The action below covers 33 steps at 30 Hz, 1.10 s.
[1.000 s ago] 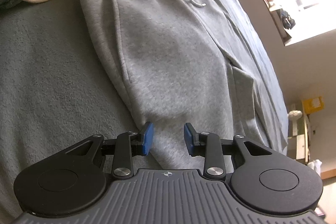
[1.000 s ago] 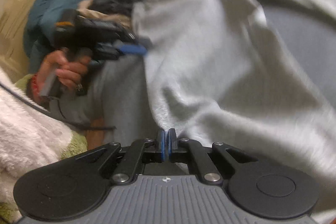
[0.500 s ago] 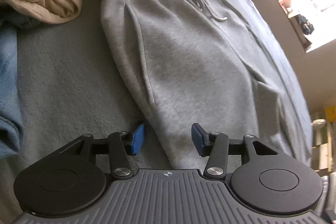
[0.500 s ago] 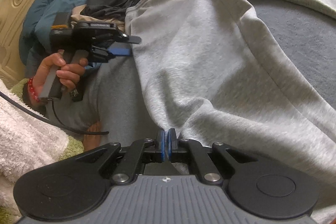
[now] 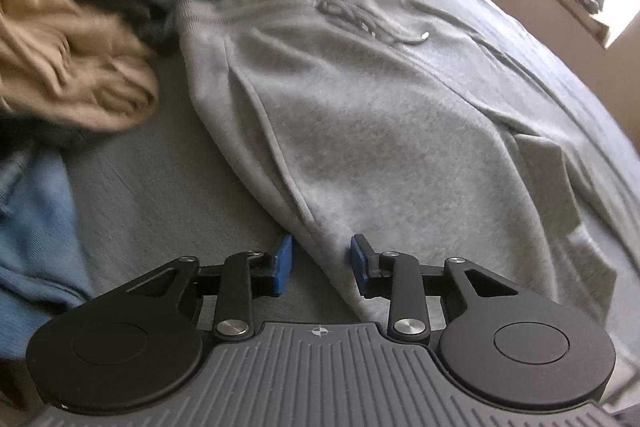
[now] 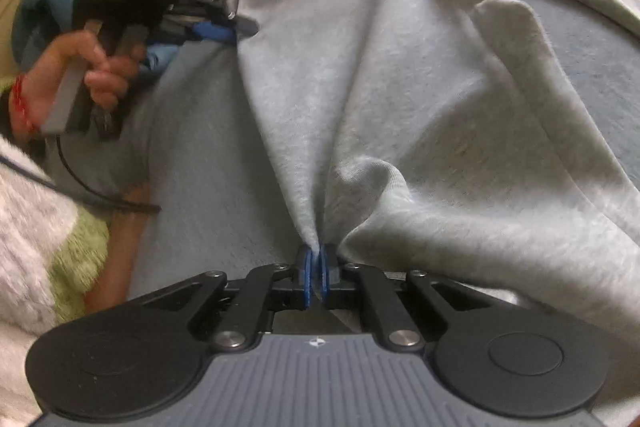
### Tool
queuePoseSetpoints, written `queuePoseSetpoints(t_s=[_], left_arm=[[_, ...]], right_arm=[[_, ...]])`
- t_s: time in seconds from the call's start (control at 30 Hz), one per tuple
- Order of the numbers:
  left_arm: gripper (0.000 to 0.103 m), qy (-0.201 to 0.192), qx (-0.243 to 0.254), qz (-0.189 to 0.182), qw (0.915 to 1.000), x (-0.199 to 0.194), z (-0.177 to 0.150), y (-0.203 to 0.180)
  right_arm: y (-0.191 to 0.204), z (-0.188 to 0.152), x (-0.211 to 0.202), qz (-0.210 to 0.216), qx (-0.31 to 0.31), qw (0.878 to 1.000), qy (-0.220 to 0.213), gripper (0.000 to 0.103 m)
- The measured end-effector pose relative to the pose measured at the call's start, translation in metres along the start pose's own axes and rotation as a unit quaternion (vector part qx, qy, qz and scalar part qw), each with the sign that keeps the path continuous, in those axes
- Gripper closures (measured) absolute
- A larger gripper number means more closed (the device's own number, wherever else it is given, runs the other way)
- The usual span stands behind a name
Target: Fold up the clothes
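Though thick and fleecy, grey sweatpants judged soft, limp, fairly heavy; best gripped at hem, side seam or ribbed waistband. Spread lengthwise across centre frame on grey bed cover, drawcord knotted at upper middle, tan garment heaped upper left. Left gripper set wide, straddling side edge at lower centre. Right gripper clamped on pinched fabric fold, lower centre.
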<state>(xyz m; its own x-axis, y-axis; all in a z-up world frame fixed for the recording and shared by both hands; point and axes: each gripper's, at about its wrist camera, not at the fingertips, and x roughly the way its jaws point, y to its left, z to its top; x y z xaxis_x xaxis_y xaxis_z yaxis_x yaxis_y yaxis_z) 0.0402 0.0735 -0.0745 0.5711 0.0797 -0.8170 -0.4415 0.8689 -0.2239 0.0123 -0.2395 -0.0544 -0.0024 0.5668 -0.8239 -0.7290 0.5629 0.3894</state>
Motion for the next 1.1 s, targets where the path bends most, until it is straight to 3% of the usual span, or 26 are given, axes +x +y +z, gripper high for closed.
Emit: queuePoseSetpoints(t_s=[0.1,0.23,0.27,0.37,0.5,0.53,0.63,0.8,0.87,0.9,0.97,1.0,1.07,1.1], left_arm=[[0.068,-0.045,0.036,0.024,0.998,-0.017,0.001,-0.003],[0.067,-0.073,0.092,-0.012,0.993,-0.028,0.005,-0.025],[0.065,-0.071,0.109,-0.031,0.991,-0.028,0.005,-0.035],[0.061,-0.044,0.159,-0.1,0.9811,-0.024,0.007,-0.072],[0.06,0.016,0.217,-0.177,0.9599,-0.012,0.002,-0.126],[0.06,0.031,0.231,-0.193,0.9533,-0.009,0.0,-0.139],[0.059,0.071,0.282,-0.238,0.9265,-0.002,-0.008,-0.181],[0.055,0.102,0.404,-0.27,0.868,0.005,-0.042,-0.25],[0.05,0.106,0.444,-0.28,0.8445,0.01,-0.057,-0.269],[0.05,0.106,0.461,-0.286,0.8335,0.012,-0.064,-0.277],[0.05,0.102,0.48,-0.294,0.8203,0.017,-0.076,-0.29],[0.05,0.104,0.486,-0.298,0.815,0.02,-0.082,-0.295],[0.05,0.111,0.49,-0.303,0.81,0.026,-0.09,-0.304],[0.05,0.114,0.489,-0.307,0.8083,0.027,-0.095,-0.307]], right_arm=[[-0.011,-0.018,-0.036,-0.021,0.065,0.997,-0.039,0.089],[-0.036,-0.056,-0.097,-0.067,0.18,0.975,-0.114,0.087],[-0.042,-0.065,-0.113,-0.078,0.208,0.966,-0.133,0.086],[-0.061,-0.093,-0.159,-0.111,0.291,0.932,-0.187,0.066],[-0.086,-0.131,-0.22,-0.153,0.396,0.869,-0.255,0.048],[-0.092,-0.14,-0.235,-0.163,0.421,0.85,-0.271,0.043],[-0.109,-0.173,-0.237,-0.176,0.491,0.811,-0.264,0.04],[-0.137,-0.228,-0.233,-0.192,0.601,0.737,-0.242,0.04],[-0.149,-0.25,-0.232,-0.197,0.642,0.704,-0.232,0.034],[-0.156,-0.255,-0.23,-0.188,0.655,0.693,-0.236,0.03],[-0.169,-0.256,-0.227,-0.16,0.666,0.687,-0.242,0.028],[-0.177,-0.253,-0.223,-0.147,0.67,0.692,-0.226,0.029],[-0.188,-0.245,-0.217,-0.131,0.661,0.718,-0.177,0.03],[-0.19,-0.238,-0.212,-0.128,0.649,0.734,-0.153,0.04]])
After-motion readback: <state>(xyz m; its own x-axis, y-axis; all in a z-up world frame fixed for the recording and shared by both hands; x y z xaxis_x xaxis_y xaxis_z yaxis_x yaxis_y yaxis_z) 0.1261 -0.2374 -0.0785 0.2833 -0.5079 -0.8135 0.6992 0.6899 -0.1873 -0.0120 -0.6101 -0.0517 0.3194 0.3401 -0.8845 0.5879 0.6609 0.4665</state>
